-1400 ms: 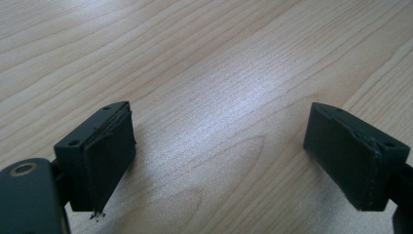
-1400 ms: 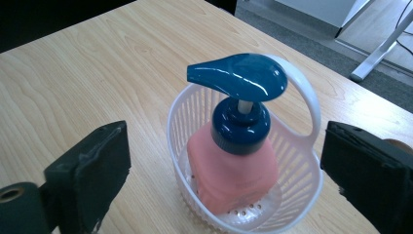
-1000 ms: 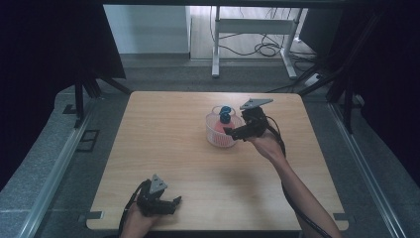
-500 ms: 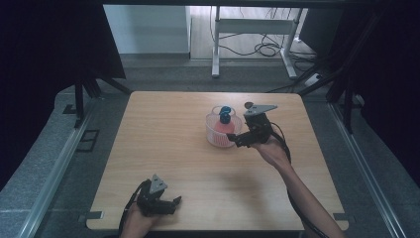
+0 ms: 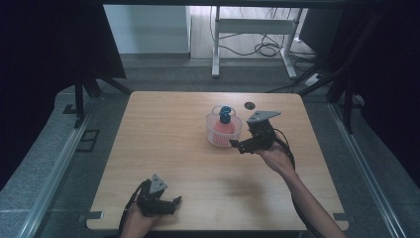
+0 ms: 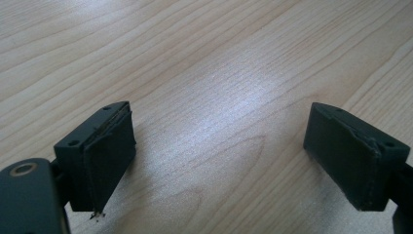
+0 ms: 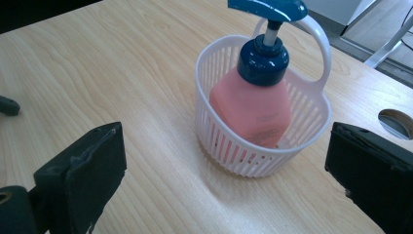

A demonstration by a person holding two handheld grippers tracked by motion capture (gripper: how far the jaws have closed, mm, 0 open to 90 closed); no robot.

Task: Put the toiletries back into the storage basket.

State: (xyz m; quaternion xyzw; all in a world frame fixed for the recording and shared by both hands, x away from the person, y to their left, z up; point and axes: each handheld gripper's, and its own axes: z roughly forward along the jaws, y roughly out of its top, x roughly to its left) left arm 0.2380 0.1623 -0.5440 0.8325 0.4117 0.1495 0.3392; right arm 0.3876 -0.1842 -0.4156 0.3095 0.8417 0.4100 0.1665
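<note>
pump bottle (image 7: pixel 253 105) in basket (image 7: pixel 221 141), just beyond wide-apart right tongs (image 7: pixel 229 170)

Light wood table (image 5: pixel 163 148), bare grain, round cable hole (image 5: pixel 249 105) nr far edge, right of centre. Grey floor around. White desk frame (image 5: pixel 252 29) w/ loose cables (image 5: pixel 262 48) beyond far edge. Dark curtains (image 5: pixel 49 44) both sides.

Left gripper (image 6: pixel 219 161) jaws apart, bare wooden table (image 6: pixel 204 63)
</note>
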